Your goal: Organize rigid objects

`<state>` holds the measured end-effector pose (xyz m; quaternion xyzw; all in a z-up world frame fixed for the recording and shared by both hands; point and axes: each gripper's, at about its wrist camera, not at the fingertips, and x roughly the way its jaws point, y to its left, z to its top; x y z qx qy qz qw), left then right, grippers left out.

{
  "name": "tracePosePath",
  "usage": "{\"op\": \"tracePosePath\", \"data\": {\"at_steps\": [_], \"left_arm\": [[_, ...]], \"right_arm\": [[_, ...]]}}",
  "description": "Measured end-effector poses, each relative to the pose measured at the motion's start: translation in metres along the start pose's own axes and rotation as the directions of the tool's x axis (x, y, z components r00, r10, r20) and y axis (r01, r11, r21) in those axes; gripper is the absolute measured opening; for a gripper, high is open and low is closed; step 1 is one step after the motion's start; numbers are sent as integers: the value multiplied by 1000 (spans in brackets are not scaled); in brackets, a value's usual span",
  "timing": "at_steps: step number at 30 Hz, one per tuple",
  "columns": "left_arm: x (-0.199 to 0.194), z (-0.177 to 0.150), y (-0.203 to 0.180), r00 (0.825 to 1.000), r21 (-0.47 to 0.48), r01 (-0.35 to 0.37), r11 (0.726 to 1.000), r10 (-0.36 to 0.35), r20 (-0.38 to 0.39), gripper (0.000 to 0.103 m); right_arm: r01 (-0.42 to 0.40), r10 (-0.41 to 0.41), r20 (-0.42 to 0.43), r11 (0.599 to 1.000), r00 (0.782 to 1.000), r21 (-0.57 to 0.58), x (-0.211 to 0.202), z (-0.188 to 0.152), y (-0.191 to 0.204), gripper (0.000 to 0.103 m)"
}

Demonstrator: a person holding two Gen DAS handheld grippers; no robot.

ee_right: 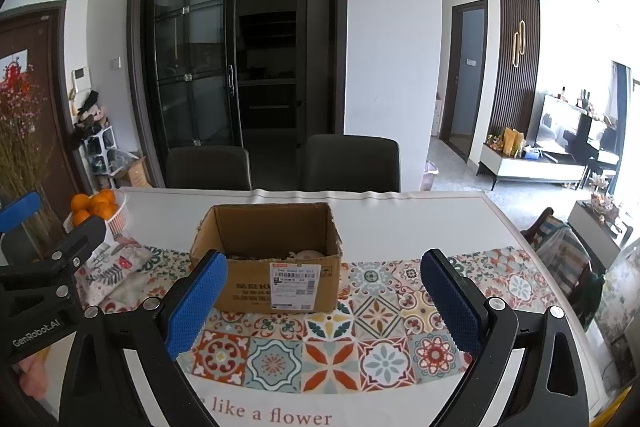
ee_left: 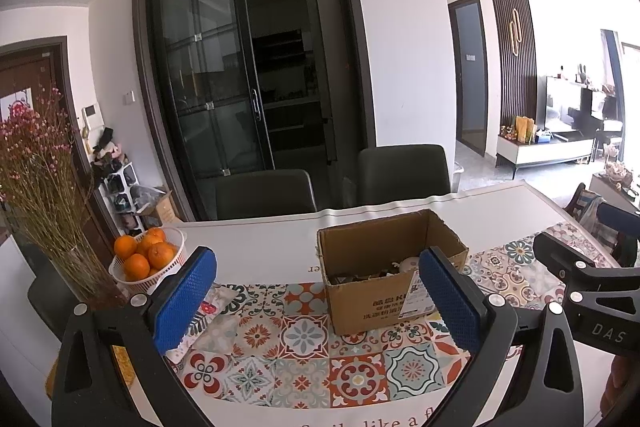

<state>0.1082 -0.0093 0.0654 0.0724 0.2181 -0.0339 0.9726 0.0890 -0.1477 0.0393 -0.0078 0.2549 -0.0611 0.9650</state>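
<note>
Right now both my claws hang released and empty: left gripper (ee_left: 316, 301), right gripper (ee_right: 322, 301). From the right one, the cardboard box (ee_right: 266, 259) sits at twelve o'clock on the tiled runner (ee_right: 332, 355), rigid items half hidden inside. Reaching in blind, I judge a finger could catch the box's torn rim and drag or tip it.

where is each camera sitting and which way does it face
Left wrist: on the left gripper, facing across the table at the box, oranges left; the right gripper shows at right.
Right wrist: on the right gripper, box ahead; the left gripper shows at left.
Both share box, oranges, two chairs, glass door.
</note>
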Motion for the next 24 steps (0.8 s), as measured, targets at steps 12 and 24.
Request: {"op": "tracePosePath", "data": {"at_steps": [12,24], "left_arm": [[0,1,-1,1000,-6,10,1000,-10,-3,103],[3,-1,3,1000,-9,14,1000,-15,-10,103]], "right_arm": [[3,-3,3,1000,1000,1,-1,-1,-1,98],[3,-3,4,1000,1000,3,-2,-1,0,98]]}}
